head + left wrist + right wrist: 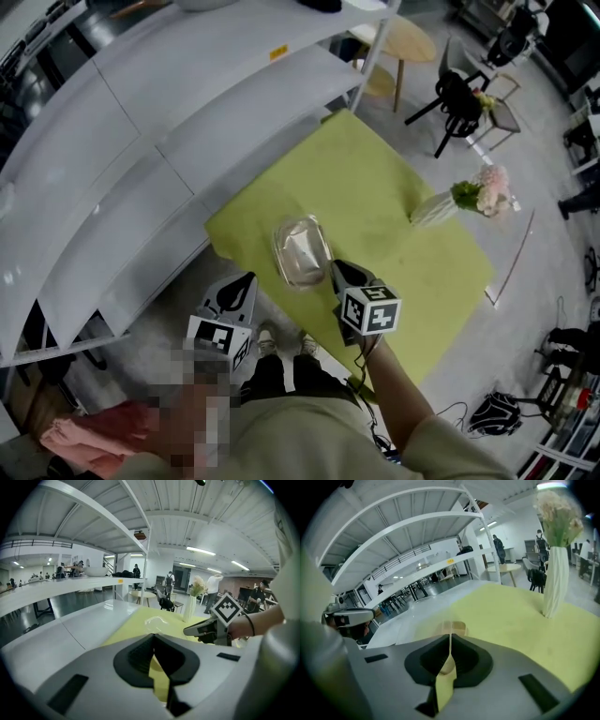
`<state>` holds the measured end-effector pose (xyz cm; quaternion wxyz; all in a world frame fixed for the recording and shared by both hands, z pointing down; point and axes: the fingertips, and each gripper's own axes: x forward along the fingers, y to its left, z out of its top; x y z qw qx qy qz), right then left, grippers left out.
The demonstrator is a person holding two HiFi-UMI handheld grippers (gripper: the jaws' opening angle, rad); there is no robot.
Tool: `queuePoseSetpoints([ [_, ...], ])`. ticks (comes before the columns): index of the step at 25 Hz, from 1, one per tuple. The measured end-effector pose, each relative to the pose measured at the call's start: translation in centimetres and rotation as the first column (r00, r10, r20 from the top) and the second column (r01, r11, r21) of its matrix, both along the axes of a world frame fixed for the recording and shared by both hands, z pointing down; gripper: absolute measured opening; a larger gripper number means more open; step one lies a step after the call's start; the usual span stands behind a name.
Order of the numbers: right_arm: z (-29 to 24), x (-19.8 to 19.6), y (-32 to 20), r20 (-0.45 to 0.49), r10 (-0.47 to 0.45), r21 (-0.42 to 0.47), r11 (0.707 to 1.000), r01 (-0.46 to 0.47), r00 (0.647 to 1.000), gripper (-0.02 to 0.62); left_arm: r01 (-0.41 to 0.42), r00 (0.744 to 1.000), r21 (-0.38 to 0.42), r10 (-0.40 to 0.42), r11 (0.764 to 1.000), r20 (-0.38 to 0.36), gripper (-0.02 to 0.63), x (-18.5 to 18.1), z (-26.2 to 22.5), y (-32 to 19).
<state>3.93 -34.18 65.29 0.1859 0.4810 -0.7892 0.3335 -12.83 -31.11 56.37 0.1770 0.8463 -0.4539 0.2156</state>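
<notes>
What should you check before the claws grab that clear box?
1. Clear box lies flat on the green table: ok.
2. Right claw is close to the box: ok, its tip is just beside it.
3. Right claw is open enough to grab: not ok, its jaws are together.
4. Left claw is open: not ok, its jaws are together too.
5. Vase of flowers is out of the way: ok, it stands well apart.
6. Box lid is snapped on: cannot tell.
</notes>
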Motion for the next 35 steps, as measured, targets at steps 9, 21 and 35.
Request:
queuePoseSetpoints([
  [9,-13.3,1.0,-1.1,-0.011,0.032,0.292,0.956,-0.027,0.999,0.021,0.015,0.999,0.159,-0.02,0.987,0.031,0.005,-1.4,-7.2,-0.2],
  [21,-31.2,1.4,2.2,0.084,0.031,0.597,0.799,-0.076,0.996,0.021,0.025,0.999,0.479,-0.013,0.878,-0.029,0.005,-2.2,-23.0,0.3],
  [35,-39.2,2.3,8.0,0.05,0.024,0.76,0.648,-0.054,0.998,0.02,0.036,0.999,0.615,-0.025,0.788,-0.027,0.005,-1.2,-29.4,4.4],
])
